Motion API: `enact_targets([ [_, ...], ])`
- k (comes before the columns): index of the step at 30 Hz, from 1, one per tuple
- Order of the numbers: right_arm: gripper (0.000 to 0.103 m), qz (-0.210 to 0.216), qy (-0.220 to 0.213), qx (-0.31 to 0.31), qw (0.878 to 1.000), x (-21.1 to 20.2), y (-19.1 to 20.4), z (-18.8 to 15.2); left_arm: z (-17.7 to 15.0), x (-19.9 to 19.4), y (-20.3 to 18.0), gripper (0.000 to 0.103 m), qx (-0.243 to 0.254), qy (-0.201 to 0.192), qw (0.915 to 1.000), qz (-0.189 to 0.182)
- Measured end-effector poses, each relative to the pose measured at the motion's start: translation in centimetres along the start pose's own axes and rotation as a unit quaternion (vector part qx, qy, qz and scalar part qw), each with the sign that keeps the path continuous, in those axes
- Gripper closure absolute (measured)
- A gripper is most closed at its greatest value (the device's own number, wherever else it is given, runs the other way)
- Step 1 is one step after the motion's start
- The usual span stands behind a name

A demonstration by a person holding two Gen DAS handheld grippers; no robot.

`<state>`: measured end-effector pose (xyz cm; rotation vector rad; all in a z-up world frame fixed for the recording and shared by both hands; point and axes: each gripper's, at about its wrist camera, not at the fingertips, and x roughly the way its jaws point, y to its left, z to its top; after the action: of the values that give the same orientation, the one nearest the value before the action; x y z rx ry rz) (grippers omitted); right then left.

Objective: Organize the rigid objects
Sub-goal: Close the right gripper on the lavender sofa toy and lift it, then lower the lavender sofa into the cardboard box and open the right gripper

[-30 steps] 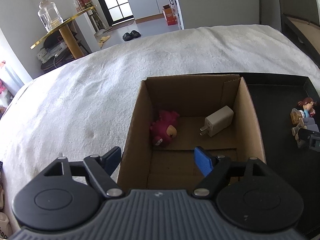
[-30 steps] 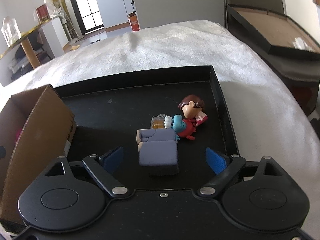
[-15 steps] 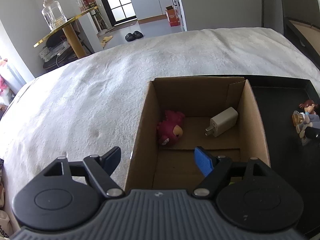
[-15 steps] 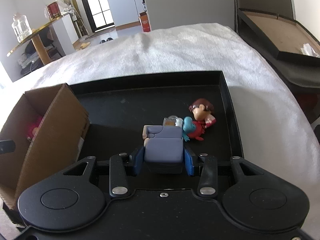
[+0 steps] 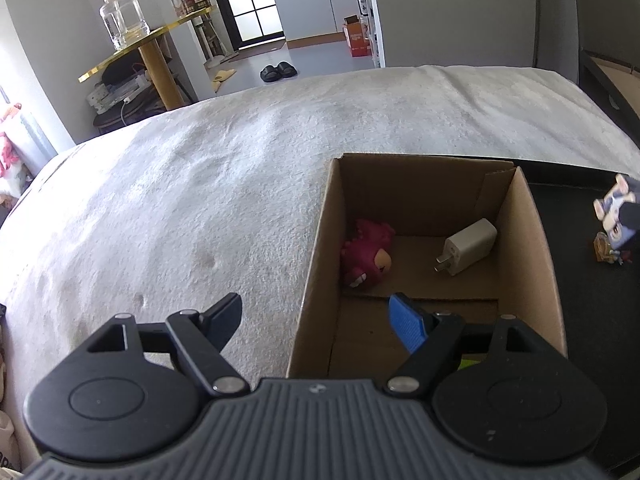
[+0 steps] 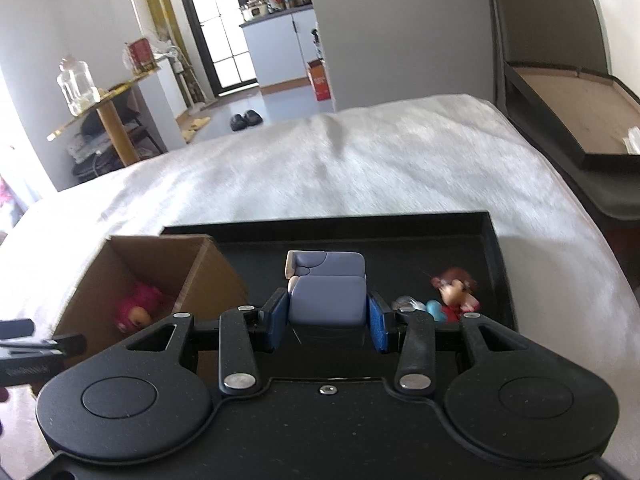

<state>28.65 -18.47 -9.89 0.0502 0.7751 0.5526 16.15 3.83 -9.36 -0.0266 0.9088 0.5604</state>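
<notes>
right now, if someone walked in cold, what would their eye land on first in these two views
Probably the lilac block toy clamped in the right gripper above the black tray. Next, the open cardboard box at the tray's left, holding a magenta plush and a white charger. The left gripper hangs open and empty over the box's near-left wall.

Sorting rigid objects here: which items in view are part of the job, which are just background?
Job items:
right gripper, shut on the purple block toy
cardboard box holding pink toy and white charger
brown-haired figurine on the black tray
left gripper, open, empty

Background:
glass jar
gold side table
black slippers
white blanket
</notes>
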Motion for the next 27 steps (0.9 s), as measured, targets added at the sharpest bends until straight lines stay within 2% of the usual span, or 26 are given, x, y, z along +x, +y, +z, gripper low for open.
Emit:
enact_targets([
  [19, 0.063, 0.053, -0.013, -0.032, 0.998, 0.0, 6.3, 1.1, -1.3, 0.3, 1.9, 0.024, -0.035, -0.009, 0.999, -0.028],
  [23, 0.063, 0.065, -0.011, -0.043, 0.997, 0.1, 7.5, 0.8, -1.4, 0.5, 2.4, 0.029, -0.044, -0.012, 0.998, -0.043],
  [27, 0.063, 0.071, -0.004, -0.054, 0.996, 0.2, 8.7, 0.5, -1.4, 0.4, 2.8, 0.041, -0.048, -0.017, 0.9973, -0.052],
])
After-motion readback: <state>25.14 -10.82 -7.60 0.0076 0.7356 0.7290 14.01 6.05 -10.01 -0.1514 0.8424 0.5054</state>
